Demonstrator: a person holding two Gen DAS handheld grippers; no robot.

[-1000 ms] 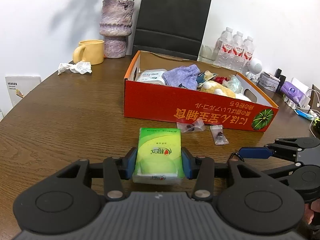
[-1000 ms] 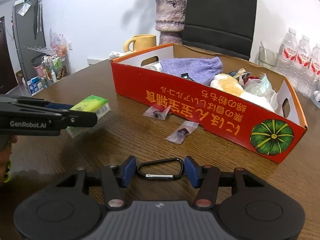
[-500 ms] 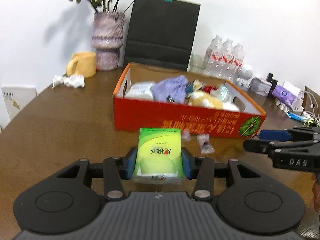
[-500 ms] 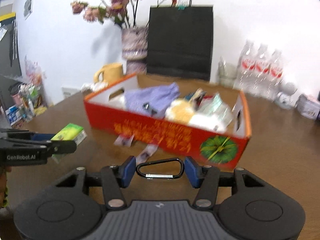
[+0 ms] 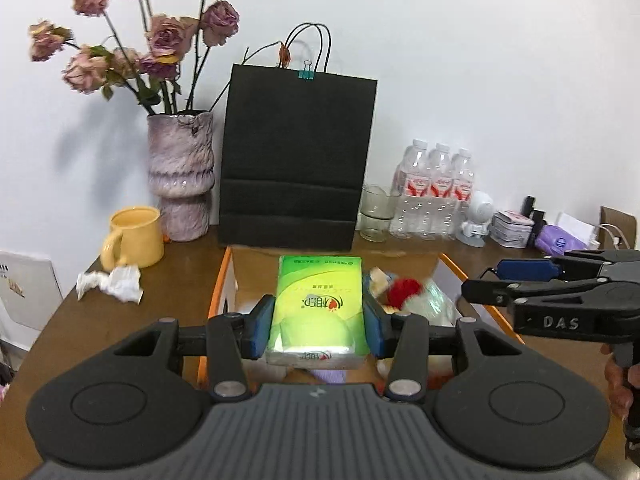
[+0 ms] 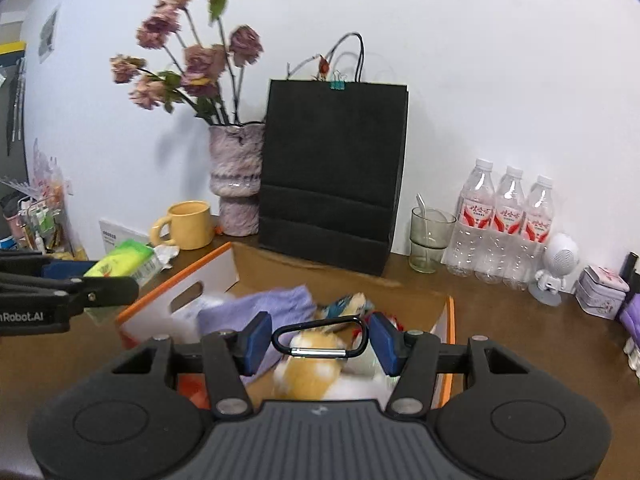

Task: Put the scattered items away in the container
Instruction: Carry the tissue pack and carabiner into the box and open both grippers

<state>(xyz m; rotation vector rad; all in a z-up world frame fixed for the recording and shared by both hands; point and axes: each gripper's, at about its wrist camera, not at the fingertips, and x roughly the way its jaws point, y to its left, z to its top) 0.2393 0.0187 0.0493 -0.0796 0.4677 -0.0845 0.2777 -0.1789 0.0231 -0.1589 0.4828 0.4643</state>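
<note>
Two grippers were up over the box, and each one held something. The left gripper (image 5: 318,322) had its blue pads pressed on both sides of a green tissue pack (image 5: 318,304), so its jaws were open only as wide as the pack. The pack hung in the air over the near end of the box (image 5: 224,280).

The right gripper (image 6: 318,340) had its jaws pinched on the two ends of a black carabiner (image 6: 319,338), which lay flat between the pads. It hung over the things inside the box. From the left camera, the right gripper stuck out at the right side, beside the box.

Inside the box lay a purple cloth (image 6: 256,312), a yellow and white soft toy (image 6: 312,368) and something red (image 5: 404,290). The rest of the pile was too blurry to tell. The box had orange edges and white inner walls with a hand hole.

The box sat on a brown wooden table (image 5: 160,304). A crumpled white tissue (image 5: 112,282) lay to the left of the box, just in front of a yellow mug (image 5: 134,236). Behind the mug stood a purple vase (image 5: 180,176) with dried roses. A tall black paper bag (image 5: 296,160) stood right behind the box. To its right were a glass (image 6: 430,238), three water bottles (image 6: 506,224) and a small white robot toy (image 6: 554,272), all by the white wall.
</note>
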